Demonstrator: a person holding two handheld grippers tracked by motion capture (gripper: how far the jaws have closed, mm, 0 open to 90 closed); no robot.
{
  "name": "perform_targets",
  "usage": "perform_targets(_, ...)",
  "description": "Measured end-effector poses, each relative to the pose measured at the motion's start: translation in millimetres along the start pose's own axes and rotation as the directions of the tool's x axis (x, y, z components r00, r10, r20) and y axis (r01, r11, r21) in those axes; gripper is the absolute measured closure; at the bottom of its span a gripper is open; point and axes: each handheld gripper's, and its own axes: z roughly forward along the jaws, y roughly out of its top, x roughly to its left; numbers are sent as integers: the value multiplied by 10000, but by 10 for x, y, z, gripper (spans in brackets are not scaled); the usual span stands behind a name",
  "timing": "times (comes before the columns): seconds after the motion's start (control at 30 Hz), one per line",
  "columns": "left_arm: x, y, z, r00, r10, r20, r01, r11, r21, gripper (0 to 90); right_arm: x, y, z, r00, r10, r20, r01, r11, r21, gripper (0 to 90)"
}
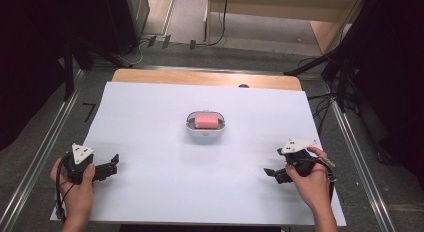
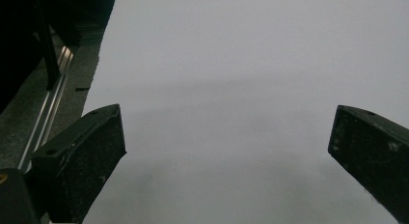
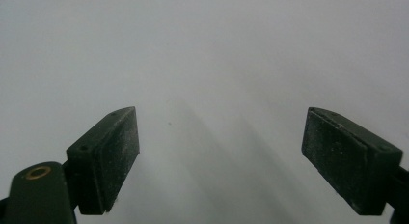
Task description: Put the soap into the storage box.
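Note:
A pink block (image 1: pixel 206 121) lies in a small white oval dish (image 1: pixel 205 132) near the middle of the white sheet (image 1: pixel 150 127). My left gripper (image 1: pixel 112 164) rests near the sheet's front left, held in a hand, its jaws pointing right toward the centre. In the left gripper view the left gripper (image 2: pixel 226 147) stands open over bare white sheet. My right gripper (image 1: pixel 270 173) sits at the front right in the other hand, jaws pointing left. In the right gripper view the right gripper (image 3: pixel 219 147) is open with nothing between its pads.
The sheet covers a wooden table (image 1: pixel 205 78) whose far edge shows. Metal rails (image 1: pixel 45 147) run along both sides. Cables and black stands (image 1: pixel 340 67) crowd the floor at the right and far left.

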Motion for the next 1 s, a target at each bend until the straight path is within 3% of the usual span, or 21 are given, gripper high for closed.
perform_targets(0.73,-14,-4,-6,9999,77,-86,-77,9999,-86,0,-94,-599,-311,9960,840,306,-814,9937,-774,137)
perform_targets(1.0,-14,-4,-7,10000,62,-69,-62,9999,-87,0,-130,-782,-406,9887,1412,502,-1342,9833,-1232,137)
